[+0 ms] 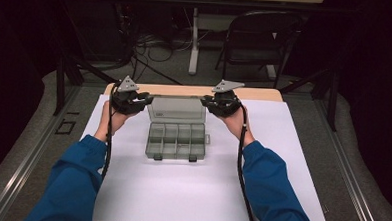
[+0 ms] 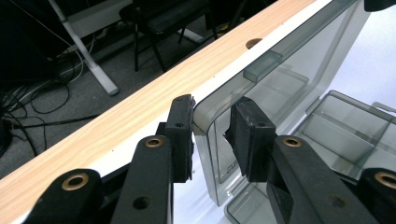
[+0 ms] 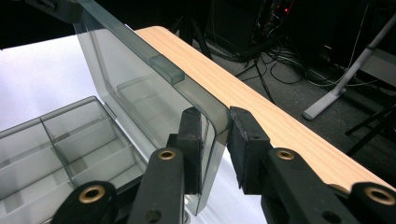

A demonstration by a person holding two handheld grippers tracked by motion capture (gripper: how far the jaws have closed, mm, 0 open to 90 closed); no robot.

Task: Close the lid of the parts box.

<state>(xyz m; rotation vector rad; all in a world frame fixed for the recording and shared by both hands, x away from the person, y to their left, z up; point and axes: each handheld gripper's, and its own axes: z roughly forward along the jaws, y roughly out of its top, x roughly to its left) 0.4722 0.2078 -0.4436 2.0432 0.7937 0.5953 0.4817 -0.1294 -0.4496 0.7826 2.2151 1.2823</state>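
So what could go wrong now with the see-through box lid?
1. The lid stands open, with a gripper at each top corner. One pad of the left gripper seems not quite on it, so that corner may slip and the lid may twist.
2. The right gripper pinches just a thin rim. An uneven push could drop the lid shut or slide the empty box across the white sheet.

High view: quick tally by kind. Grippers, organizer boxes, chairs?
Grippers: 2 (left gripper, right gripper)
Organizer box: 1
Folding chair: 1
Total: 4
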